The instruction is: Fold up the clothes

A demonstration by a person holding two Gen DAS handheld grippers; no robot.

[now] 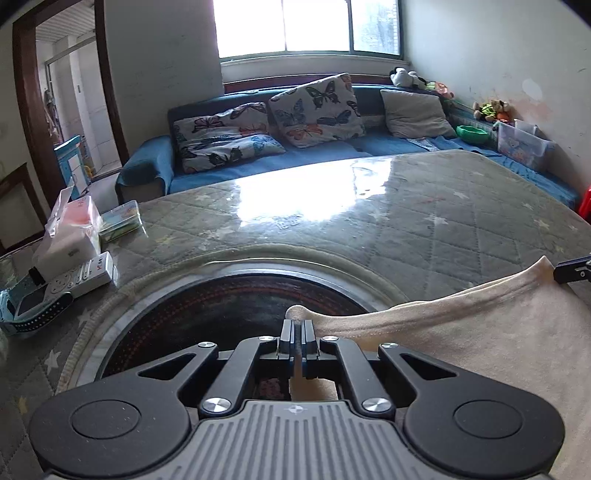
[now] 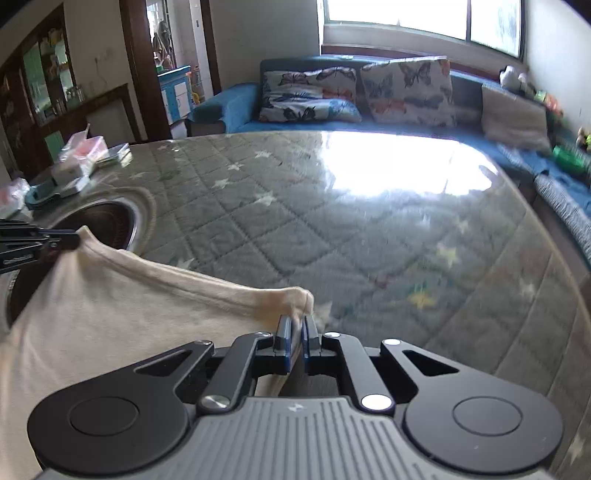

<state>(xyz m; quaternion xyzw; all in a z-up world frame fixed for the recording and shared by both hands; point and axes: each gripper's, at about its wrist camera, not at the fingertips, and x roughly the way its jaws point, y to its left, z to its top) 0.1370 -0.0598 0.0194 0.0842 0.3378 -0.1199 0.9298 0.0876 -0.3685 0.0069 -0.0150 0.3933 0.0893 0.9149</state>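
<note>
Cream cloth (image 1: 480,350), stretched between the two tongs above a quilted, glass-topped table (image 1: 406,206). Left tongs (image 1: 296,325): jaws closed on one bunched corner of the cloth, whose hemmed edge runs from the fingertips out to the right. Right tongs (image 2: 296,325): jaws likewise clamped on the opposite corner, the hem running away to their left, where the left tongs' tip (image 2: 55,240) grips the far end. The cloth's body hangs back toward both handles. Directly beneath and ahead of the left tongs, a round dark hob (image 1: 221,302) is set into the table. Far to their left lie a tissue pack (image 1: 70,236), a remote (image 1: 85,275) and a watch (image 1: 33,306). Beyond the table's far edge, ahead of both tongs, stands a blue sofa (image 1: 229,171) with butterfly cushions (image 1: 317,110), under a bright window (image 1: 306,26).
</note>
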